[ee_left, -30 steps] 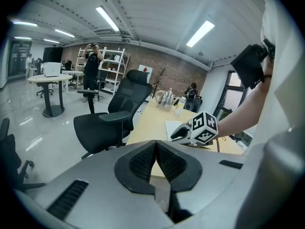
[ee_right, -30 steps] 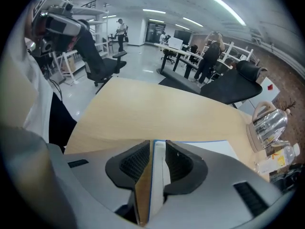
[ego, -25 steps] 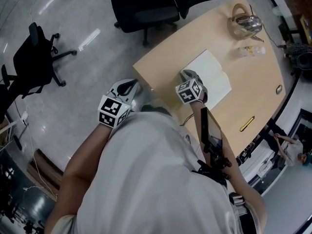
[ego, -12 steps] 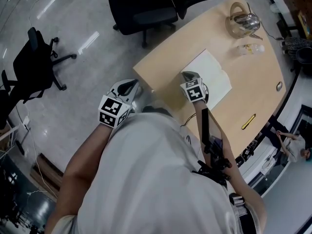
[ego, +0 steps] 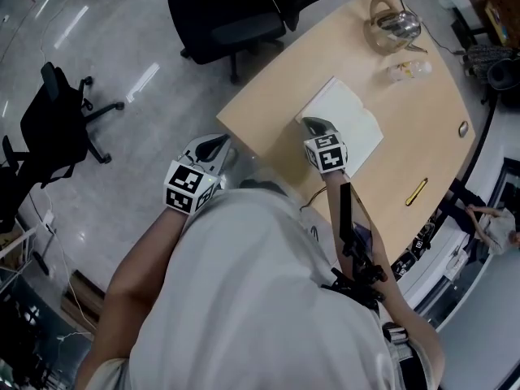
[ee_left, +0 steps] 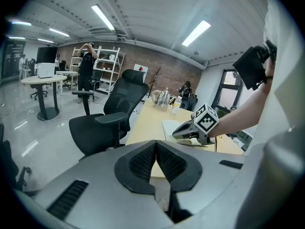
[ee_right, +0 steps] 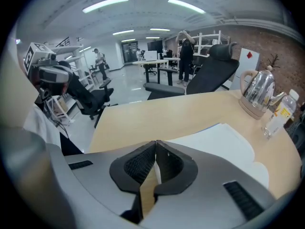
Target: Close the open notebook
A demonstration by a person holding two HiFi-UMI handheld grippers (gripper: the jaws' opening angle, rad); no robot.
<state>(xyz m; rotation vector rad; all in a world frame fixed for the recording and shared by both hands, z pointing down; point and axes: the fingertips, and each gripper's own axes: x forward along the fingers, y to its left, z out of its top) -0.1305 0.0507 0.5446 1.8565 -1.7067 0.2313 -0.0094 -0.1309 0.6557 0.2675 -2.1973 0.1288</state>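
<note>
Right gripper (ee_right: 155,142) has its jaws pressed together on nothing, tips over the near corner of the open notebook (ego: 351,119). Its blank white pages spread toward 1 o'clock on the table (ego: 268,112). Left gripper (ee_left: 156,143), jaws likewise together and empty, hangs off the table's edge at 9 o'clock. Beyond the notebook at 1 o'clock stand a kettle (ego: 396,24) and a bottle (ego: 406,70), its label too small to read.

I can't read any words or numbers from here. The cubes on the left hand-held gripper (ego: 213,143) and the right hand-held gripper (ego: 311,123) carry only black-and-white square patterns, not letters. A white sign (ee_right: 249,57) in front of the brick wall bears a red diamond; any writing on it is too small to tell. The label on the bottle (ee_right: 278,113) on the counter (ee_right: 143,113) is too blurred to read.
</note>
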